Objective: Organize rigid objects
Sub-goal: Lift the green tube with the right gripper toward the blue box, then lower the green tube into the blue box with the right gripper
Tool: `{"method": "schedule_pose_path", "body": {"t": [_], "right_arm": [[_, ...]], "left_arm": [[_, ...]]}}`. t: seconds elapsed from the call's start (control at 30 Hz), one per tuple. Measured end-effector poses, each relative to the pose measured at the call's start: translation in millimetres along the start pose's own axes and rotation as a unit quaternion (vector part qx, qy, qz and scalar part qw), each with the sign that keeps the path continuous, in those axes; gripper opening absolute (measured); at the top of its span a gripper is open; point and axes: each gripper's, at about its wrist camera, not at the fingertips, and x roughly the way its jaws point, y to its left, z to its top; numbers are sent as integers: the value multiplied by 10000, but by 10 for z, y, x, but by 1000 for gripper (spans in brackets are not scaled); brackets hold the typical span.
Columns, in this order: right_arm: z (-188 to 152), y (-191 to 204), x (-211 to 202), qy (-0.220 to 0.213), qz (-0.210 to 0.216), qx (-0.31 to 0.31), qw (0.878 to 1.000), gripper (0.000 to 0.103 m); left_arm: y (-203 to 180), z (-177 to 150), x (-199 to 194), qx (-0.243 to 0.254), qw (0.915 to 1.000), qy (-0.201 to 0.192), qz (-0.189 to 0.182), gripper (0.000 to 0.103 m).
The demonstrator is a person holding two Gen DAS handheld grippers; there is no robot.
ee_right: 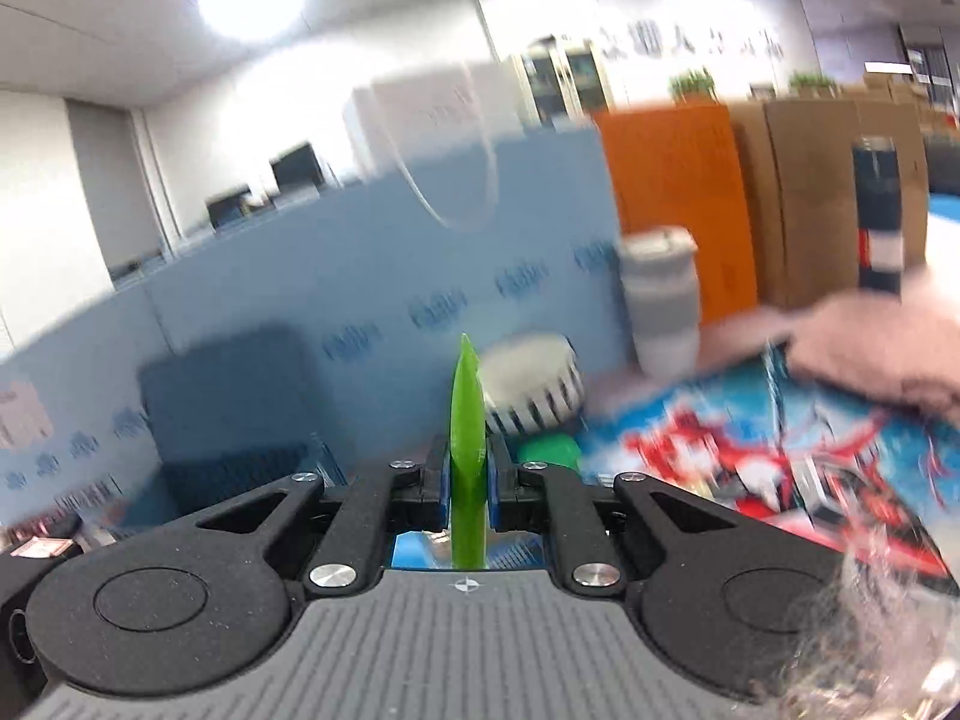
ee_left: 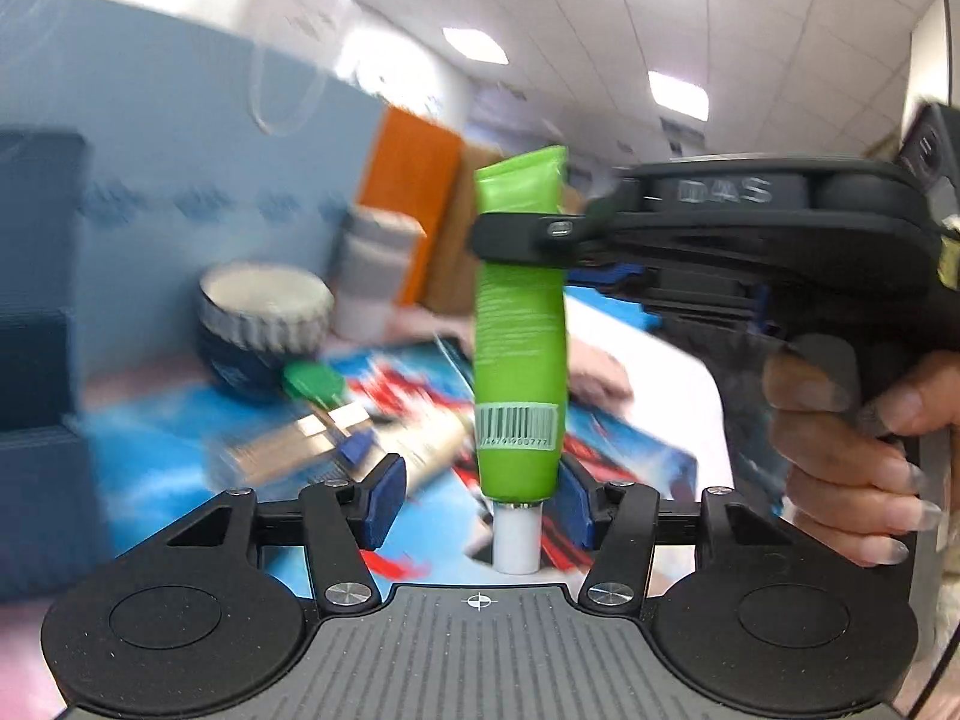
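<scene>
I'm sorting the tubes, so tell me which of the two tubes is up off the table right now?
The bright green tube: it hangs upright with its white cap down, pinched by the right tongs. The cream tube lies on its side on the table.

Green tube (ee_left: 521, 360) hanging upright in air, white cap (ee_left: 515, 540) pointing down, flat crimped end up. Barcode sticker (ee_left: 517, 423) showing near lower end. Right gripper (ee_right: 467, 483) pinching upper part; cap sitting between left gripper's (ee_left: 480, 507) spread pads, untouched.
</scene>
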Motion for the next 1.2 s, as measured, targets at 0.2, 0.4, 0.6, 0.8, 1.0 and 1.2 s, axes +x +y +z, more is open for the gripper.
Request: {"method": "schedule_pose_path", "body": {"t": [0.2,0.4,0.6,0.8,1.0,1.2], "right_arm": [[160,374,24,-589,543,-20,9968,11],[182,851,265,-939,811,-76,9922,12],[63,1274,696,-797,755,-244,9937,11],[-50,1518,1132,-699,640,-12,9955,11],[-245,1781,1488,-616,536,-71,9966,11],[-493,1965,1764,-634,555,-38,9964,11]], "left_arm": [[277,227,-403,-18,9965,-545,627,85],[558,337,-860,-114,9853,-898,1447,98],[1056,268,-1226,-710,9595,-1083,2503,101],[1487,164,-1586,-1637,9445,-1572,2375,101],[1578,103,-1631,-1781,9407,-1508,2463,101],[1709,23,-1813,-2046,9324,-1716,2434,101]]}}
